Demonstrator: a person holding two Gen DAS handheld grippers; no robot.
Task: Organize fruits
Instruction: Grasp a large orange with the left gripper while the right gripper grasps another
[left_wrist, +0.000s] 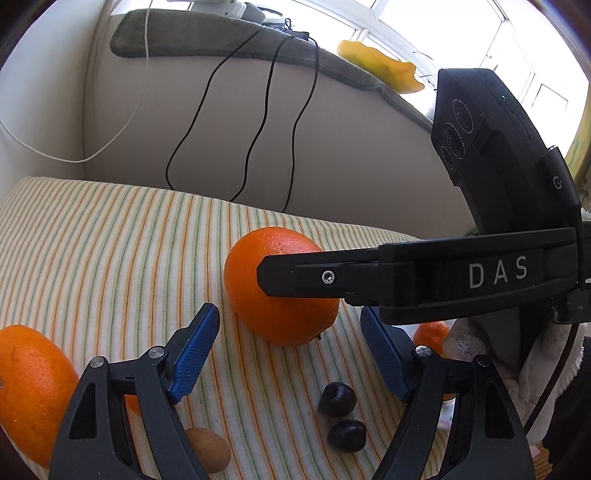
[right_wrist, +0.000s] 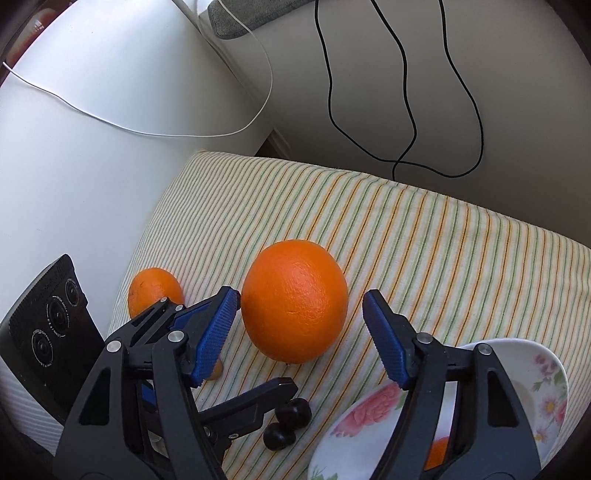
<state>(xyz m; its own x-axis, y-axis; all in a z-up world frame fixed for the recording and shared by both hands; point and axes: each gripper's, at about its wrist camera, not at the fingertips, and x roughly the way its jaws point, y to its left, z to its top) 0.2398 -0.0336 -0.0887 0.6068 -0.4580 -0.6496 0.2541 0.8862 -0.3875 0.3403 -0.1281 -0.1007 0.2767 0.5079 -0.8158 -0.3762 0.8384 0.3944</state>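
A big orange (right_wrist: 295, 301) lies on the striped cloth (right_wrist: 424, 240). My right gripper (right_wrist: 301, 334) stands open around its near side; both blue pads flank it without pressing. In the left wrist view the same orange (left_wrist: 258, 317) lies just ahead of my open, empty left gripper (left_wrist: 290, 356), and a right gripper finger (left_wrist: 303, 277) crosses in front of it. Another orange (left_wrist: 29, 391) lies at the left. Two dark small fruits (left_wrist: 338, 398) and a brown one (left_wrist: 208, 448) sit near the left fingers. A small orange (left_wrist: 430, 334) shows at the right.
A floral plate (right_wrist: 354, 417) sits at the lower right of the right wrist view, with something orange (right_wrist: 437, 452) in it. Black cables (right_wrist: 406, 110) and a white cable (right_wrist: 147, 131) hang down the pale sofa back behind the cloth. A gloved hand (left_wrist: 532, 373) is at the right.
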